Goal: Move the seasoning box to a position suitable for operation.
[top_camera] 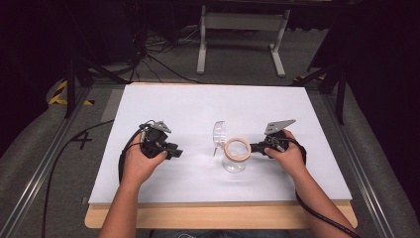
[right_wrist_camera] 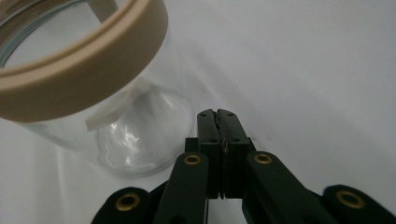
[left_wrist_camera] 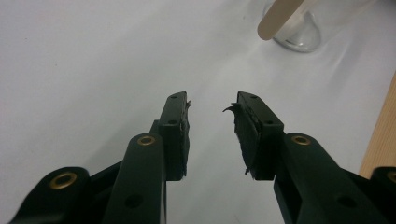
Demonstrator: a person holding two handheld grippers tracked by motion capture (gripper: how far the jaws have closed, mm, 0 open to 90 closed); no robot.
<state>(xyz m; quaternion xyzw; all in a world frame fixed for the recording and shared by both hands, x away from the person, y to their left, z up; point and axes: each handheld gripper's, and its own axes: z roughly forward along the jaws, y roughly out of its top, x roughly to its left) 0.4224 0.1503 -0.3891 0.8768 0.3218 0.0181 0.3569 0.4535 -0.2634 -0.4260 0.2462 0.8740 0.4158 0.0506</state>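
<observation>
Glass jar [top_camera: 234, 161] with tan ring [top_camera: 237, 148] at its mouth stands mid-desk, toward the near edge; clear lid [top_camera: 219, 133] just behind. Right gripper [top_camera: 253, 147] closed on nothing, tips beside the ring. Left gripper [top_camera: 177, 151] gaping, empty, well apart. Lidding looks not yet done.

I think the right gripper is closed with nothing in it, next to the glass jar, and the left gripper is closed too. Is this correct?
Not fully. The left gripper is open: in the left gripper view its jaws stand apart with bare white table between them. The rest holds: in the right gripper view the right gripper is closed with nothing in it, next to the glass jar.
</observation>
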